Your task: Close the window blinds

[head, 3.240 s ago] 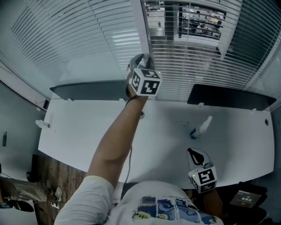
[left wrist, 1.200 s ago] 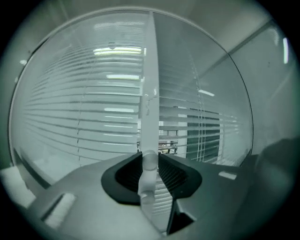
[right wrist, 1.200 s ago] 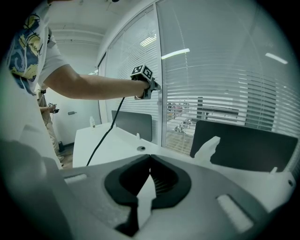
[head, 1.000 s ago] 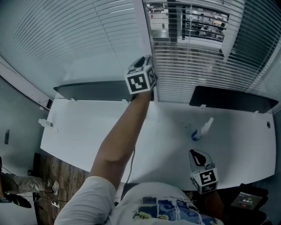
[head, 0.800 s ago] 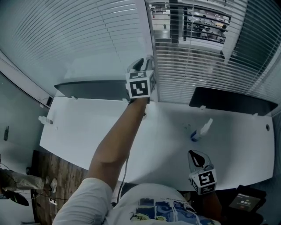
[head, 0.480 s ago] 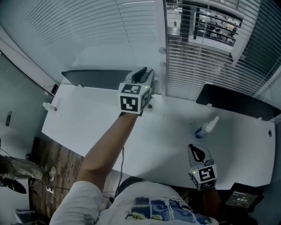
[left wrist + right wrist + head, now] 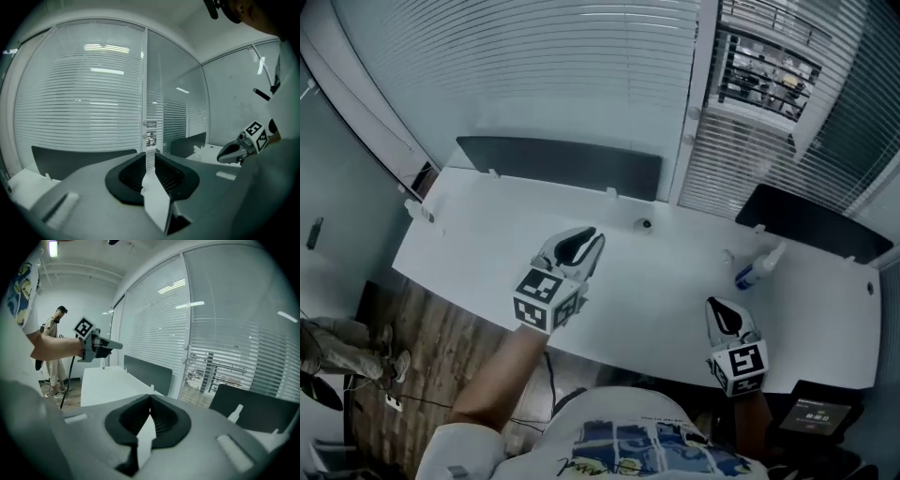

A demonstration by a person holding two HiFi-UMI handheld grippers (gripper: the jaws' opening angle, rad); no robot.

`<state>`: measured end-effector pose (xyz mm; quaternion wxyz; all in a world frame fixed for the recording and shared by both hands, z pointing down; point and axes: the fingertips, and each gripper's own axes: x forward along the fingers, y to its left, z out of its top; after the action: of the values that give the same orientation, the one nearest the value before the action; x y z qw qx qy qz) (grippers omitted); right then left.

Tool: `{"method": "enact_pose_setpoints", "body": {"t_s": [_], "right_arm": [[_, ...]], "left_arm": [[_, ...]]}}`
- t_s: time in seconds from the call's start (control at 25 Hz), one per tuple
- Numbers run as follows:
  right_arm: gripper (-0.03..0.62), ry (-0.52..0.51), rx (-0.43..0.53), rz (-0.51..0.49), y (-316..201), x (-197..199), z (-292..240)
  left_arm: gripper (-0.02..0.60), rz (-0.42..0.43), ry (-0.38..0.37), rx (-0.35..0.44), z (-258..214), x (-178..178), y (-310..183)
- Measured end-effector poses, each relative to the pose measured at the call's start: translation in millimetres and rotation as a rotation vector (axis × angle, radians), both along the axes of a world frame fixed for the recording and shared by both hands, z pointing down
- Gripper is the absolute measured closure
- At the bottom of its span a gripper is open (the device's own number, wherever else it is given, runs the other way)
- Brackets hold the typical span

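Presently, setting: long white desk [image 7: 478, 234] under a glazed wall; brown wood-plank floor [image 7: 408, 323] past its left end.
Task item: white slatted window blinds [image 7: 534, 66] hang behind the desk across the wide left pane, with the slats turned flat and no view through.
Right pane: right-pane blinds [image 7: 750, 159], also white, sit beyond a white upright frame post [image 7: 698, 94]. Their slats stand apart, and a room with dark racks shows through the upper part.
Left gripper [image 7: 592, 236]: grey two-jaw tongs with a marker cube, held over the near middle of the desk. It points toward the window blinds, is well apart from them and touches nothing.
Left jaws: they have just been closing; a narrow gap is left between the black ribbed pads, with nothing in it.
Right gripper [image 7: 719, 305]: same build, over the desk's near edge on the right, pointing away from the person.
Right jaws: tips pinched together, empty.
Bottle: white spray bottle with a blue base [image 7: 757, 270] on the desk, beyond the right gripper's tips and not touching them.
Screens: dark grey partition panel [image 7: 562, 164] along the desk's far edge at left, and a matching right panel [image 7: 811, 220].
Device: dark flat tablet with a lit screen [image 7: 814, 412] at lower right; I cannot tell what it rests on.
Bystander: person in light trousers [image 7: 55, 357] stands past the desk's left end.
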<state>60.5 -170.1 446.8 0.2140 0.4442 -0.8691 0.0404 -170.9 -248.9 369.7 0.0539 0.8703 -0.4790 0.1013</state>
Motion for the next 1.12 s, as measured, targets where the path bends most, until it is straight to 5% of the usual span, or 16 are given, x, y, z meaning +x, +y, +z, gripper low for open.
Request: {"method": "enact_pose_setpoints", "body": {"t_s": [0.28, 0.56, 1.12], "right_arm": [[0.591, 0.011, 0.033, 0.014, 64.1, -101.5, -62.5], [0.591, 0.055, 0.043, 0.024, 130.6, -159.4, -99.5], [0.591, 0.045, 0.069, 0.078, 221.4, -192.0, -118.2]], "left_arm": [[0.573, 0.101, 0.007, -0.036, -38.0, -79.8, 110.5], [0.574, 0.183, 0.091, -0.081, -60.6, -121.1, 198.6], [0.574, 0.390, 0.097, -0.115, -56.6, -111.4, 312.8]]}}
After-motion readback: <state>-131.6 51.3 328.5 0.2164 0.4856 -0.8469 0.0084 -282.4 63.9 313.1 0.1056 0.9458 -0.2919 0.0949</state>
